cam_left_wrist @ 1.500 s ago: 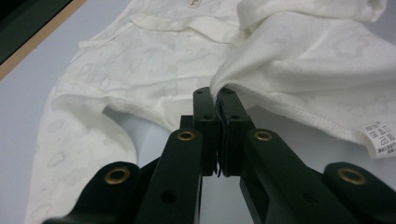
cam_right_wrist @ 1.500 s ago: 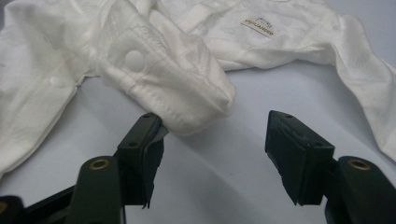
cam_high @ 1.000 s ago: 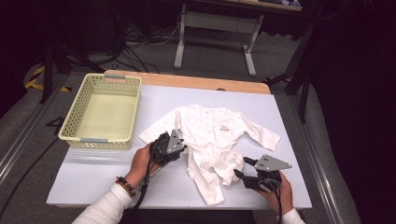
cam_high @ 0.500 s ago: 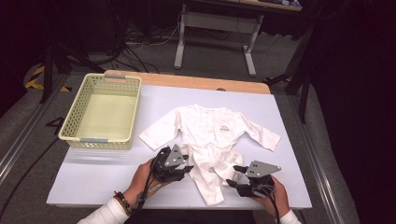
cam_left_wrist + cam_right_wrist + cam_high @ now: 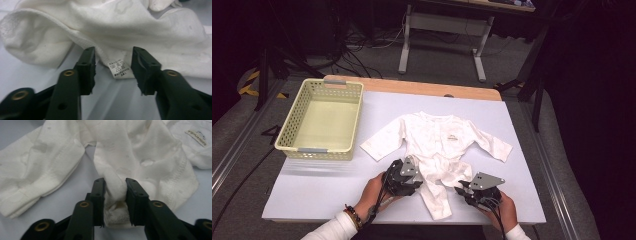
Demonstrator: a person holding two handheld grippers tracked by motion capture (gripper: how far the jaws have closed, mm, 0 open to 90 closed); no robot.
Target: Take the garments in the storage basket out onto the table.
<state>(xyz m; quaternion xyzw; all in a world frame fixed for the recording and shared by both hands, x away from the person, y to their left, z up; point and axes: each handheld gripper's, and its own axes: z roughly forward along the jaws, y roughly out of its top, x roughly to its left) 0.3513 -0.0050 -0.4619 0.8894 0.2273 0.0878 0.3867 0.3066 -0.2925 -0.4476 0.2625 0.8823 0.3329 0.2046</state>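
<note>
Nearest the person, the right gripper (image 5: 114,183) is pinching a bunched fold of the white baby garment (image 5: 439,145); its jaws have just been closing, and the soft cloth is bulging out between and below the black pads, hiding how much fabric is caught. In the high view this gripper (image 5: 464,189) is sitting at the near right of the table, its tips covered by its own grey three-cornered plate. The left gripper (image 5: 113,56) is standing with its jaws spread, a hem and a small sewn-in care label (image 5: 119,69) lying between them untouched; the label's print is too small to read. In the high view the left gripper (image 5: 412,175) is resting at the garment's near left edge, the hand beneath it partly covered. The garment is lying face up in the middle of the pale table (image 5: 312,190), sleeves spread, lower part crumpled, one leg trailing toward the near edge. Its knit is looking fleecy and faintly dotted, with ribbed stitching along the hems and a small chest tag (image 5: 197,137). Farther back on the left, a pale yellow plastic basket (image 5: 287,131) with latticed walls is sitting well apart from the garment.
</note>
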